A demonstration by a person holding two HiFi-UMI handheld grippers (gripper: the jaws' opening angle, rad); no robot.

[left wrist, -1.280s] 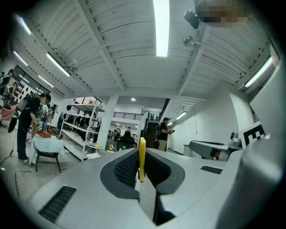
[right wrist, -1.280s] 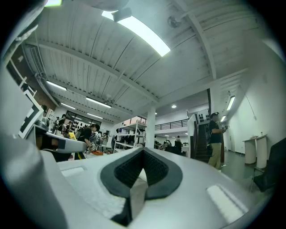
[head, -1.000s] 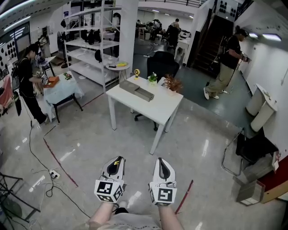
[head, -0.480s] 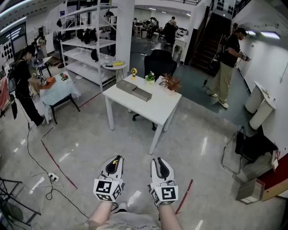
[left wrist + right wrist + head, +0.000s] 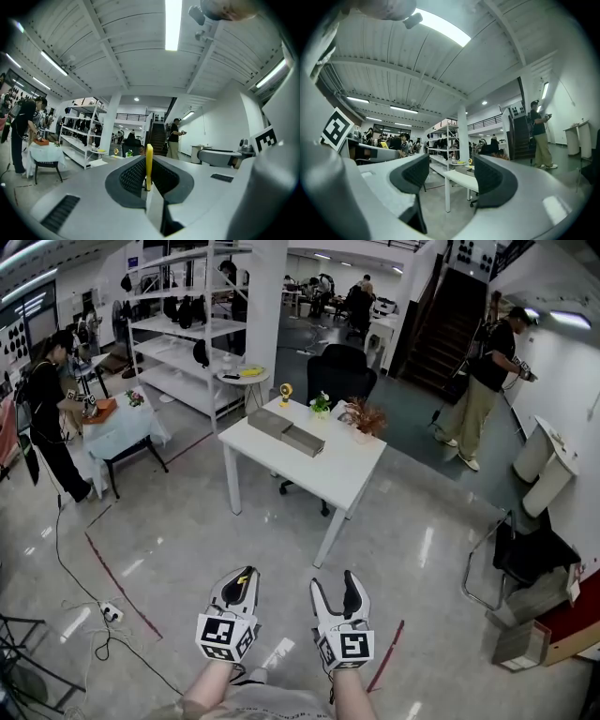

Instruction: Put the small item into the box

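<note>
Left tongs [image 5: 244,581] pinch thin yellow strip [image 5: 149,165]; my right tongs [image 5: 336,587] just spread, empty; white bench [image 5: 349,472], long grey box [image 5: 286,430] well ahead.

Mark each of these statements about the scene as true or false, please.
1. The left gripper holds a thin yellow item between its jaws. True.
2. The right gripper is shut on a small item. False: its jaws have just been opening and stand apart with nothing between them.
3. The grey box stands on the floor. False: it lies on the white table.
4. A black chair stands behind the table. True.
</note>
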